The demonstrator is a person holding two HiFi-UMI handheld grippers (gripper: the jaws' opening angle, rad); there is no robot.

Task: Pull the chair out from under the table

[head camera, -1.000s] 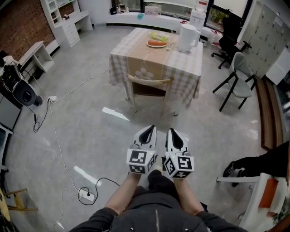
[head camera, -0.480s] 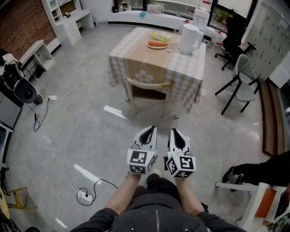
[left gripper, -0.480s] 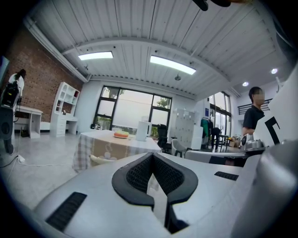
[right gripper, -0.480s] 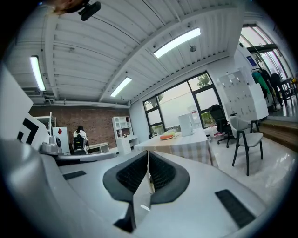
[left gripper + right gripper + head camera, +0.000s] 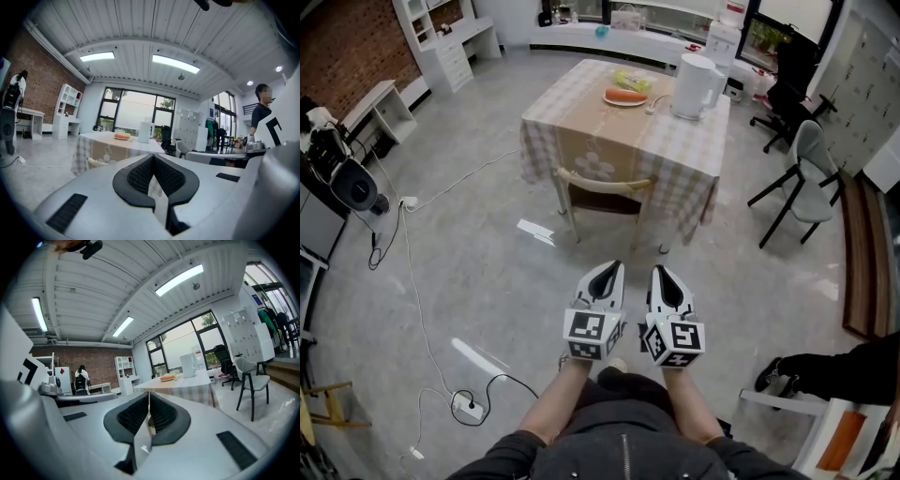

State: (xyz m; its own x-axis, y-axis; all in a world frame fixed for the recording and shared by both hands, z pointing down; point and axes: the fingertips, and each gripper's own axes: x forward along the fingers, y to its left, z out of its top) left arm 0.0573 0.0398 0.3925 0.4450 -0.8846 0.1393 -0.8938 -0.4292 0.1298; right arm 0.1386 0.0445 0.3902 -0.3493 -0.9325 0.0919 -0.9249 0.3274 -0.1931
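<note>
Both grippers are held out in front of the body, side by side and just apart, above the floor. The left gripper (image 5: 608,266) is pointed forward, close to level, with its marker cube (image 5: 592,335) turned back toward the person. In the left gripper view its jaws are seen pressed together, with nothing between the pads. The right gripper (image 5: 662,271) is carried the same way, level and parallel to its partner. Its jaws too are closed on nothing, the dark pads meeting along a thin line in the right gripper view.

Two forearms are run up from the bottom of the head view. The left forearm (image 5: 546,412) and the right forearm (image 5: 694,417) are spread slightly at the elbows and drawn in toward the cubes. The hands themselves are hidden behind those cubes.

The chair (image 5: 604,182) is found straight ahead, well apart from both tips. It is tucked under the near edge of the table (image 5: 572,112), its curved wooden backrest turned toward the person and its seat hidden beneath the checked cloth. It is touched by neither gripper.

On the tabletop, a plate (image 5: 624,97) of food and a white jug (image 5: 695,85) are set toward the far side. A grey chair (image 5: 811,164) is seen standing off to the table's right, and a power strip (image 5: 469,407) is seen lying on the floor at lower left.
</note>
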